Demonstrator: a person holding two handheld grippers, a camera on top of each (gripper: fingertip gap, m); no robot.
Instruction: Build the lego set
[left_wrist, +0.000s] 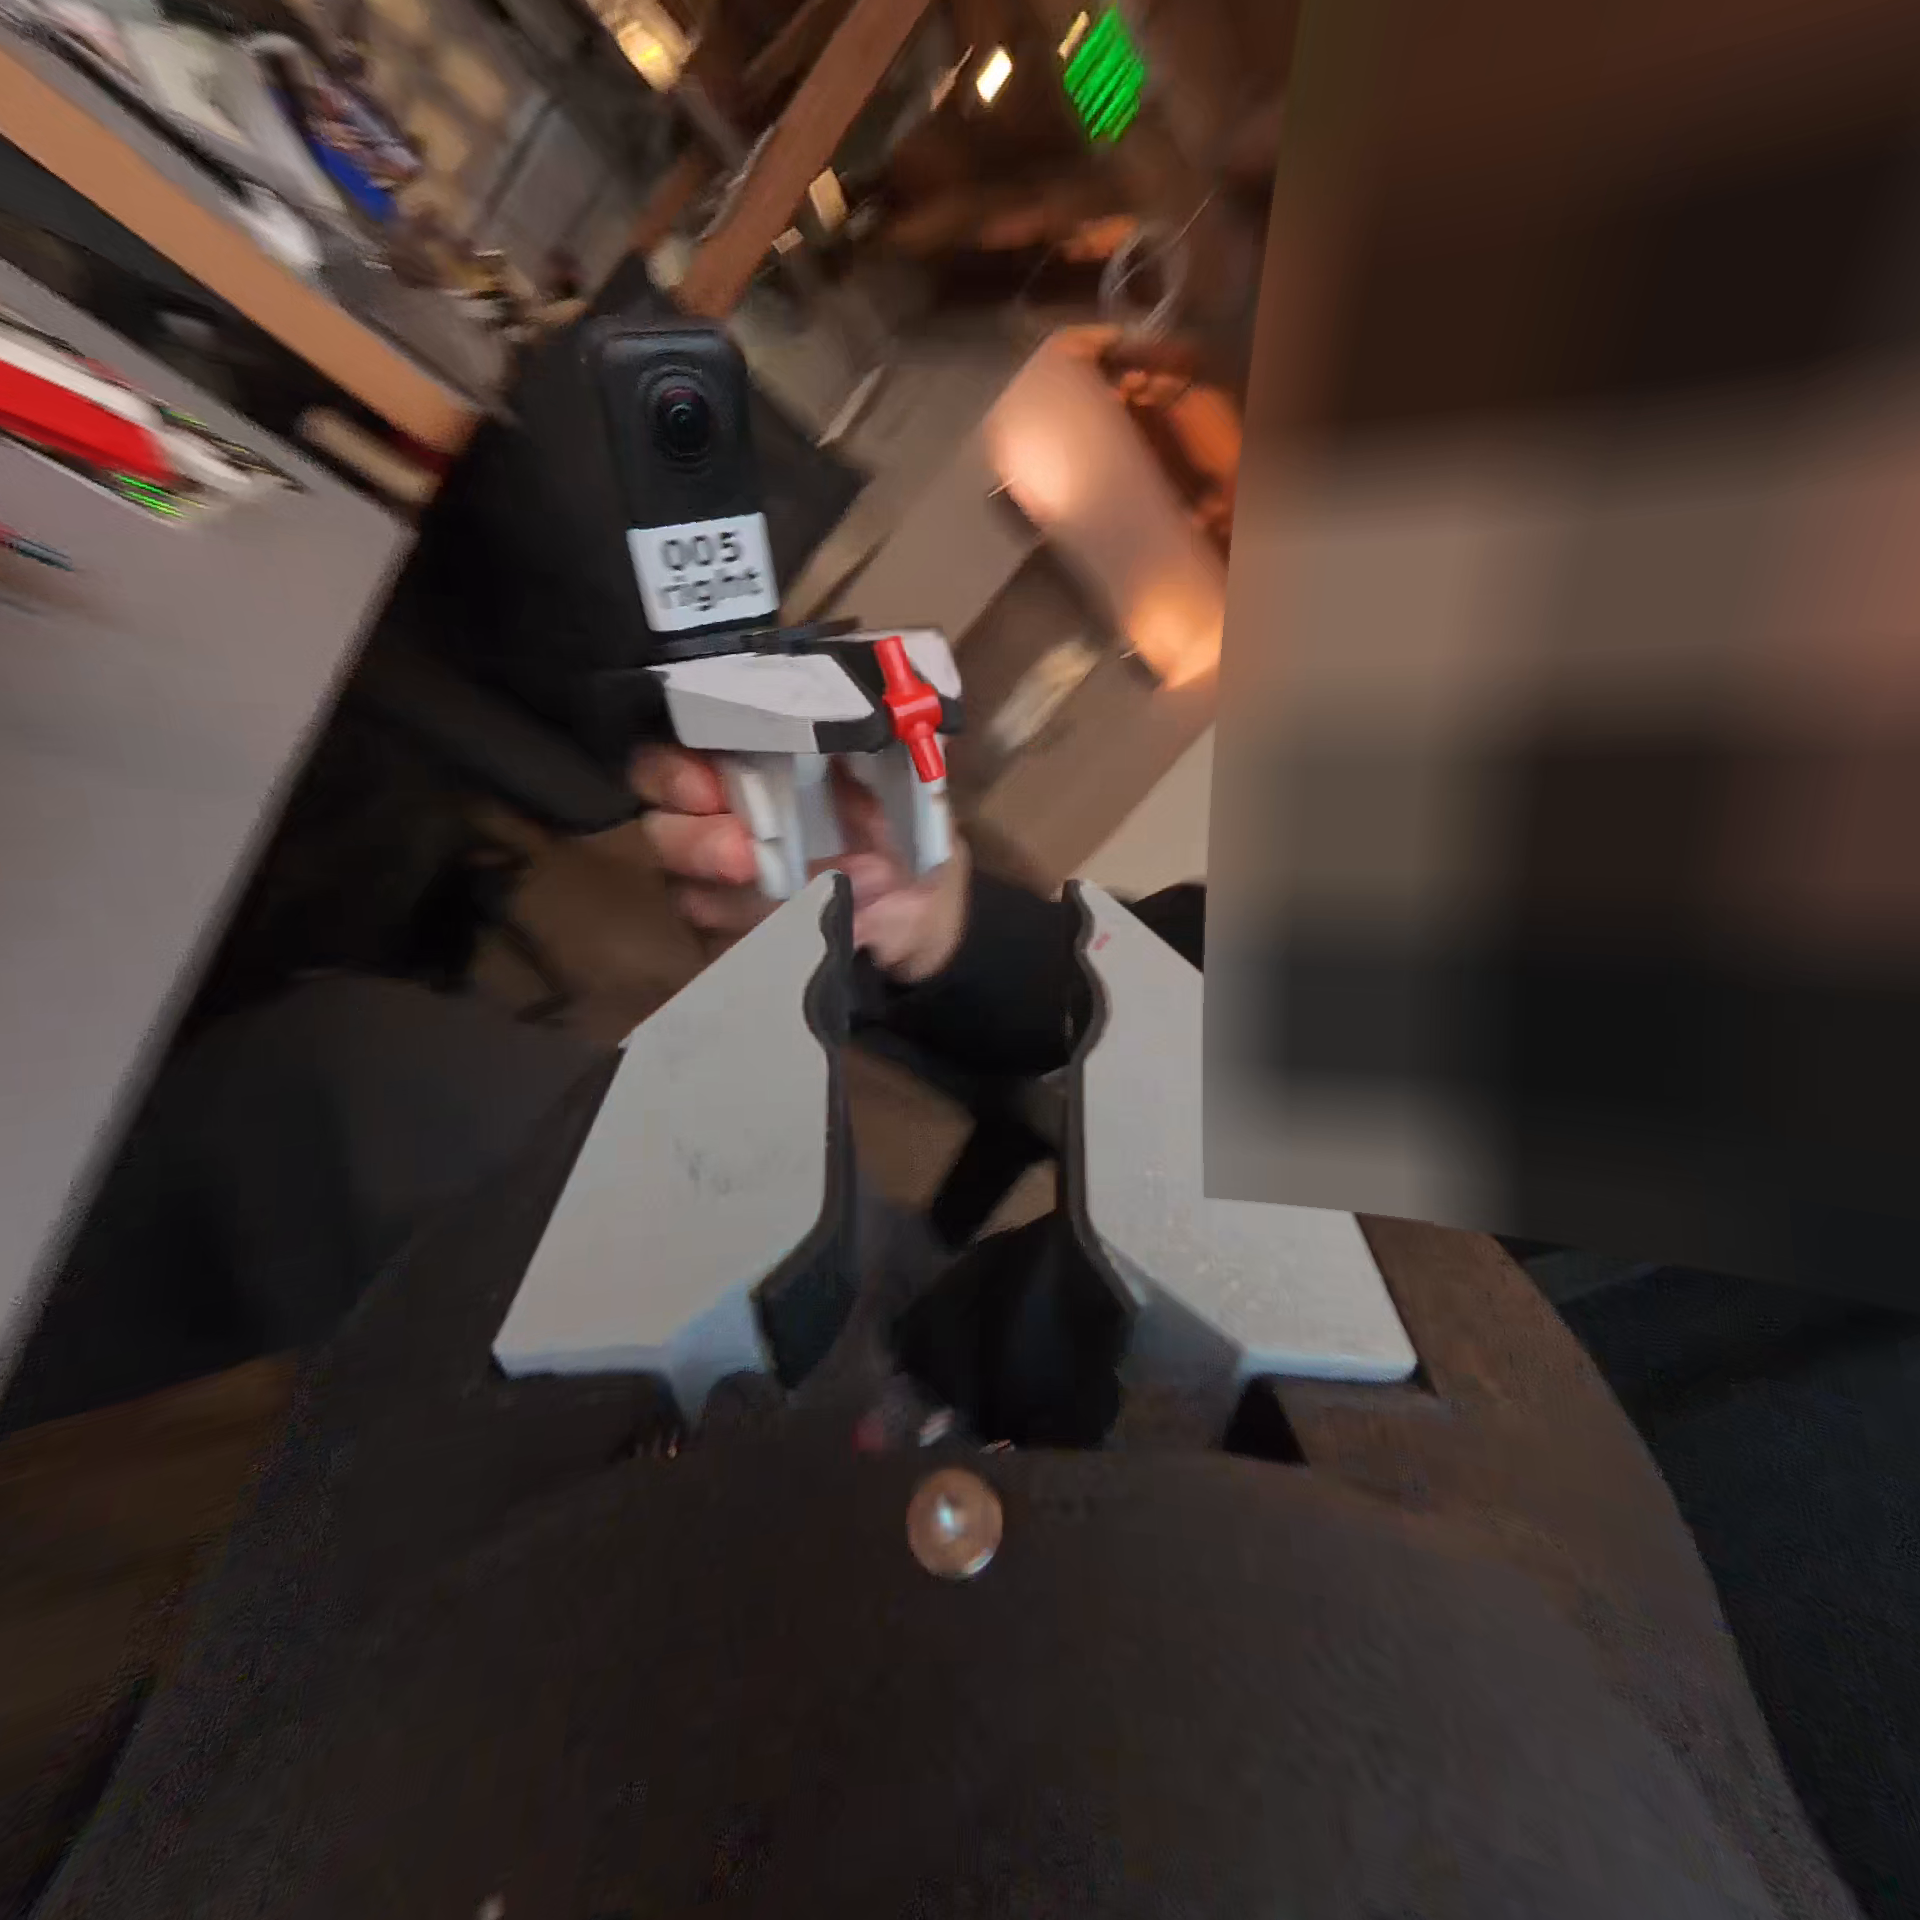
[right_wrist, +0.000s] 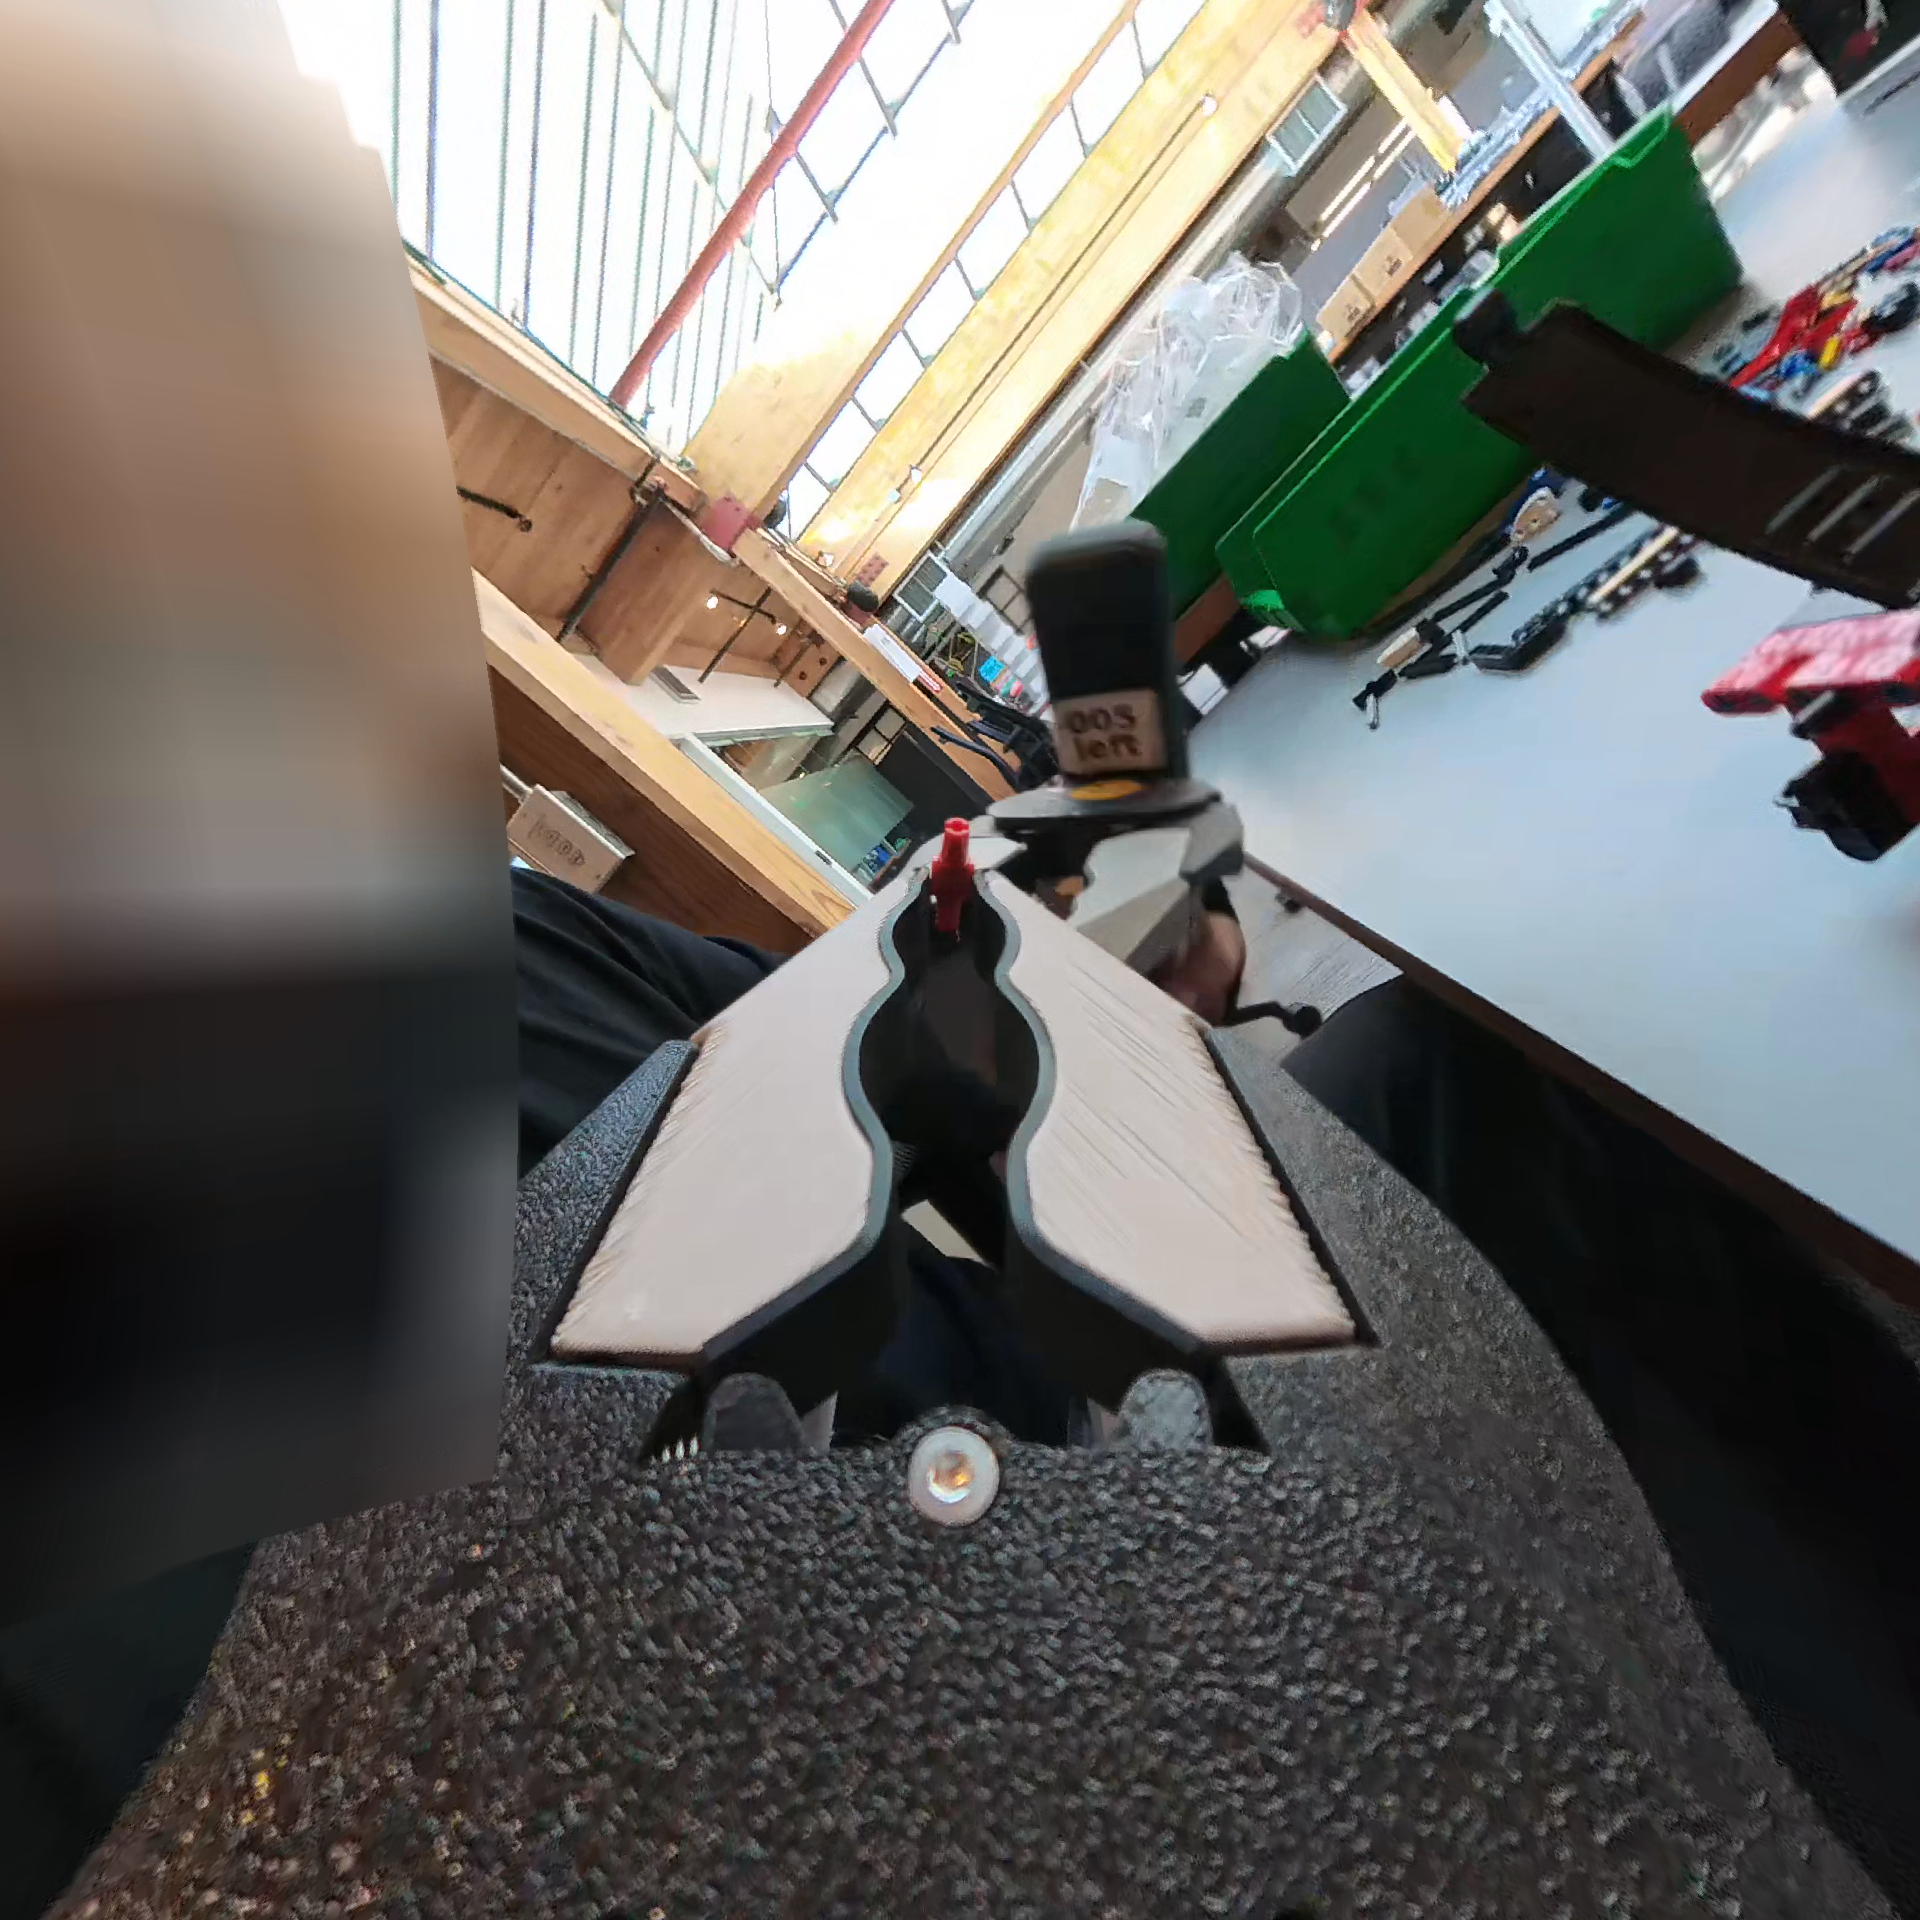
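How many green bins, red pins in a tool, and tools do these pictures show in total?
Green bins: 2
Red pin, held at the right tool's tips: 1
Tools: 2, the right tool and the left tool
Total: 5

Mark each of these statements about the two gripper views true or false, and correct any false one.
1. The right gripper is pinching a small red peg at its fingertips. True.
2. The left gripper is shut on a yellow brick. False: its jaws stand apart with nothing between them.
3. Green bins stand at the far end of the grey table. True.
4. The red lego model hangs from the left gripper. False: it sits on the table.
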